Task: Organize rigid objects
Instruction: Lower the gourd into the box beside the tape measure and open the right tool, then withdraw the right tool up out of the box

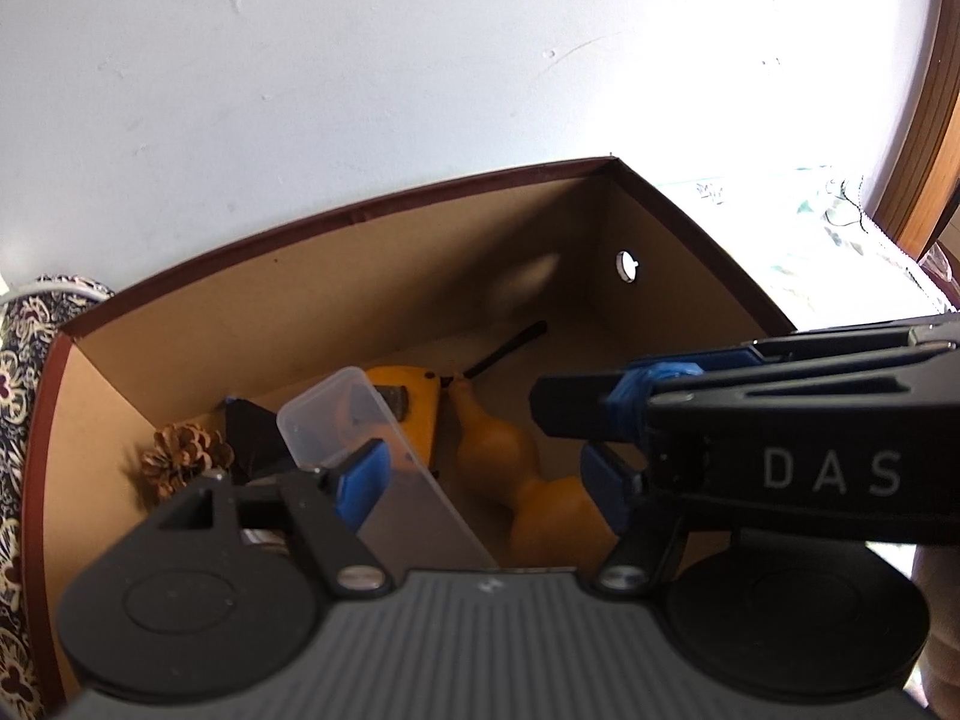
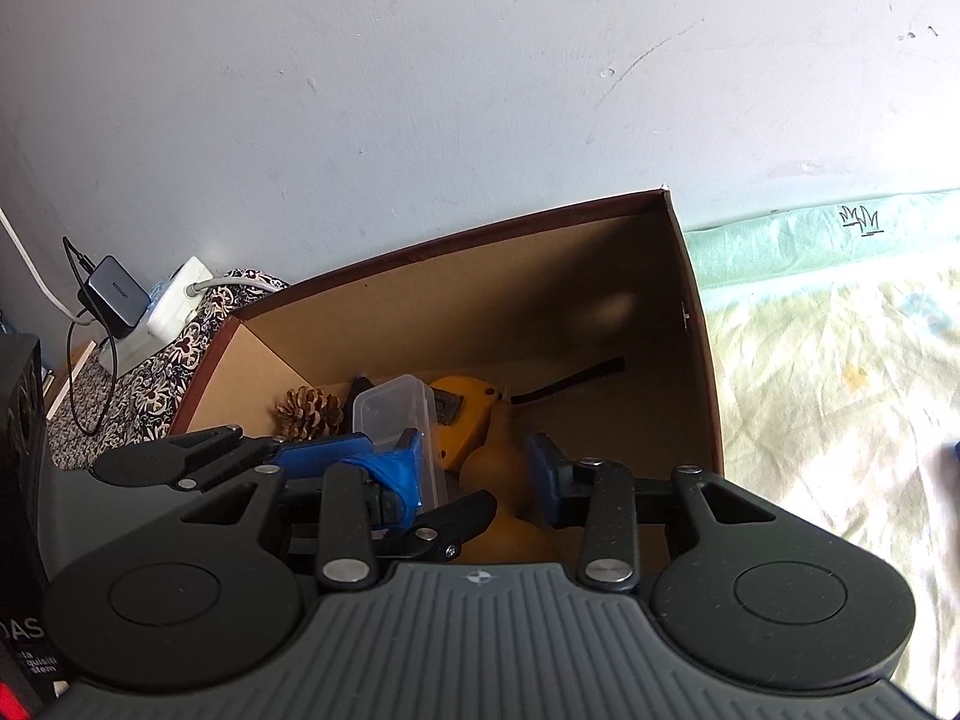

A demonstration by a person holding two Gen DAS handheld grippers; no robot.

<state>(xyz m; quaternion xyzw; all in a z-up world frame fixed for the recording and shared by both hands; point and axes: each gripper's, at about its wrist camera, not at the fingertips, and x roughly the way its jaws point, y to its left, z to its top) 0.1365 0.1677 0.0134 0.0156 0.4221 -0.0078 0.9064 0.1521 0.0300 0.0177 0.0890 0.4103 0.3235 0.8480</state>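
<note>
An open brown cardboard box (image 1: 360, 210) (image 2: 456, 240) holds a pine cone (image 1: 183, 456) (image 2: 309, 411), a yellow tape measure (image 1: 414, 414) (image 2: 462, 414) and a tan gourd (image 1: 522, 468) (image 2: 501, 462). A clear plastic container (image 1: 336, 414) (image 2: 390, 411) stands tilted inside it, between the jaws of my left gripper (image 1: 483, 483). It leans on the left pad, and the right pad is apart from it, so the gripper is open. My right gripper (image 2: 480, 471) (image 1: 585, 387) hovers over the gourd from the right, its jaws slightly parted with nothing pressed between them.
A black strap (image 2: 570, 384) lies at the box's back and a dark object (image 1: 252, 432) sits by the pine cone. The box stands against a pale wall. Left of it are a charger and power strip (image 2: 120, 294) on patterned fabric (image 2: 150, 378); a green cloth (image 2: 840, 360) is to the right.
</note>
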